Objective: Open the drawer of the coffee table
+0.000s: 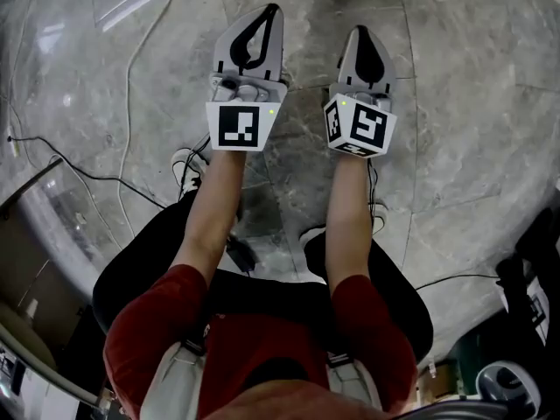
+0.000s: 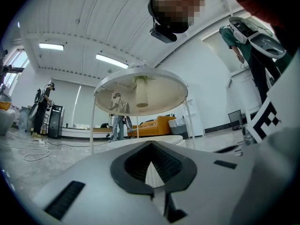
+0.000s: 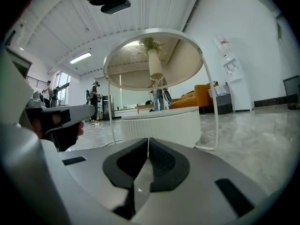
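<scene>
Left tongs [image 1: 274, 10], right tongs [image 1: 361, 31]: level, parallel

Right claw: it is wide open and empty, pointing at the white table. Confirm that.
Not quite. The right claw is shut, not wide open: the right gripper view shows its jaws meeting at the tips. The rest holds: it is empty, and it points at the white table.

Floor [image 1: 472, 77] of glossy veined grey stone (it mirrors lights); coffee table [image 3: 161, 125] matt white, finely ribbed.
</scene>
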The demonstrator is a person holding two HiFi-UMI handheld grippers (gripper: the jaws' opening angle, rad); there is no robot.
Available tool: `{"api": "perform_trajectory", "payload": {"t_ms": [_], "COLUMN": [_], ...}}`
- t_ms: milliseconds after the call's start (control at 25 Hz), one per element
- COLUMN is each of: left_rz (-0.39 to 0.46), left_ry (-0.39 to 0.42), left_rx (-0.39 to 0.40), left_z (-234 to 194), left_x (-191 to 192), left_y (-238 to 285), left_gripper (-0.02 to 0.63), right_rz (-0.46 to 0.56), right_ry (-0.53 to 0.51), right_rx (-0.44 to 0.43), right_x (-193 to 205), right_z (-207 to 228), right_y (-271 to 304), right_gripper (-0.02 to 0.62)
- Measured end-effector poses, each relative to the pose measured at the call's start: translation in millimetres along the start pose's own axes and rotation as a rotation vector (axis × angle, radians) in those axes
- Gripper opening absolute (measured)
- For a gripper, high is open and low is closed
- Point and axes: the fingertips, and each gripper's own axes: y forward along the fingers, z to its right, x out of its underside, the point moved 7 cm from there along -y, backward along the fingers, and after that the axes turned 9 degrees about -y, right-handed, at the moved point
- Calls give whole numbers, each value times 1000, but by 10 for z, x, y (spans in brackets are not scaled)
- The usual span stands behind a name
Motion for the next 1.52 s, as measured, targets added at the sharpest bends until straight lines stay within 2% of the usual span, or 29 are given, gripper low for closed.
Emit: {"api": "perform_trajectory", "payload": {"t_ms": [120,280,440,560,680,1040,1280,1440,1520], "left_rz": [-10,7,-4,-10,-5,-10,-25,-31,-36], "left_ry": [-2,-4,-23,-41,-45,-51,-49,-41,-41], "left_rx": [15,32,38,42,49,36,34,30,27], "left_z": [29,47,28,20,16,-10,-7,-14,-24], "left_x": [31,63,84,88,92,128,167,199,211], "left_y": [-27,-6,28,28,36,17,11,-24,-29], "left_gripper": [12,12,12,12,12,14,14,12,12], "right_rz": [-20,-21,25,125,228,263,352,386,383], "right_ry": [106,394,687,842,913,1025,1161,1195,1171], "right_rx": [-15,-68,-144,-236,-336,-327,-376,-402,-413], "right_x": [155,368,507,508,469,746,821,841,818], "right_z": [-25,-20,-10,11,40,170,252,257,247], "right_y": [70,234,460,657,856,1136,1240,1265,1264], "right_gripper": [23,39,149,224,287,316,321,319,319]}}
